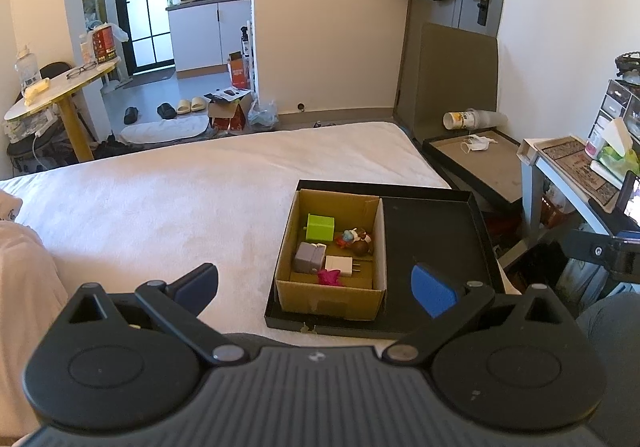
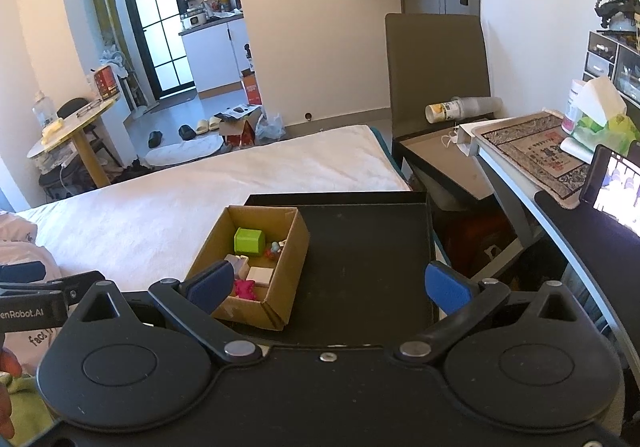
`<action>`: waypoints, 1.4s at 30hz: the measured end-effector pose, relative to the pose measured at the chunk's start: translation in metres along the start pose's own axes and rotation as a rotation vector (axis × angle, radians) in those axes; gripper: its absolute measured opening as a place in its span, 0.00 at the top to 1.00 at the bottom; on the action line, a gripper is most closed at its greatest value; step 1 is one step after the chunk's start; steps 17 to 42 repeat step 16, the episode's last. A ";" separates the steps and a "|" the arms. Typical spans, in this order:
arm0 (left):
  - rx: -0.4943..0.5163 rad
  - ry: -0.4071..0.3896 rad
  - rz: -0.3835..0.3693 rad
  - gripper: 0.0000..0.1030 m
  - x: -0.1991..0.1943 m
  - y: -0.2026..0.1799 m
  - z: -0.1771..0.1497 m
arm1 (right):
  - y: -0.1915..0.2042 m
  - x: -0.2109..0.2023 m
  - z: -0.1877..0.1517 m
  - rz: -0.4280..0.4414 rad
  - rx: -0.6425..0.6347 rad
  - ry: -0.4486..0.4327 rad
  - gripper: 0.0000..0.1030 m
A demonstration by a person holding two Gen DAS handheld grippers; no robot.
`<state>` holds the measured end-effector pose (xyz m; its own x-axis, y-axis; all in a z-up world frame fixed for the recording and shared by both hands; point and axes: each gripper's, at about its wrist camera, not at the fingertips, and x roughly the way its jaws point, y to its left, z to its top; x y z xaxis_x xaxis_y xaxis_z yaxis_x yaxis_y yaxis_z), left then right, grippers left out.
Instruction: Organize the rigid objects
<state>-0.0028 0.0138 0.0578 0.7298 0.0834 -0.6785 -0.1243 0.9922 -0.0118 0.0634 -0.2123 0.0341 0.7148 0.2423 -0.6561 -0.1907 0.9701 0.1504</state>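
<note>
Nearest the lens, the left gripper [image 1: 314, 287] hangs with its blue-padded fingers [image 1: 434, 289] spread wide and empty, and the right gripper [image 2: 328, 285] likewise hovers with its fingers [image 2: 446, 287] parted, gripping nothing. Just beyond them a shallow black tray [image 1: 436, 231] lies on the white bed [image 1: 160, 199], and a cardboard box [image 1: 332, 297] sits in the tray's left part. Inside the box lie a pink toy [image 1: 329, 277], a white charger [image 1: 339, 265], a grey block [image 1: 309, 257], a small figurine [image 1: 356, 239] and a green cube [image 1: 320, 228]. Farther back, a round counter [image 1: 52, 93] stands left, near slippers [image 1: 190, 105] on the floor.
</note>
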 end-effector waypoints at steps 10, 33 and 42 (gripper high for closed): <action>0.009 0.005 0.002 0.01 0.000 -0.002 0.000 | 0.000 0.000 -0.002 -0.002 0.007 0.006 0.00; 0.011 0.003 0.002 0.01 0.001 -0.003 -0.002 | 0.001 0.002 -0.004 -0.004 0.002 0.016 0.00; 0.011 0.003 0.002 0.01 0.001 -0.003 -0.002 | 0.001 0.002 -0.004 -0.004 0.002 0.016 0.00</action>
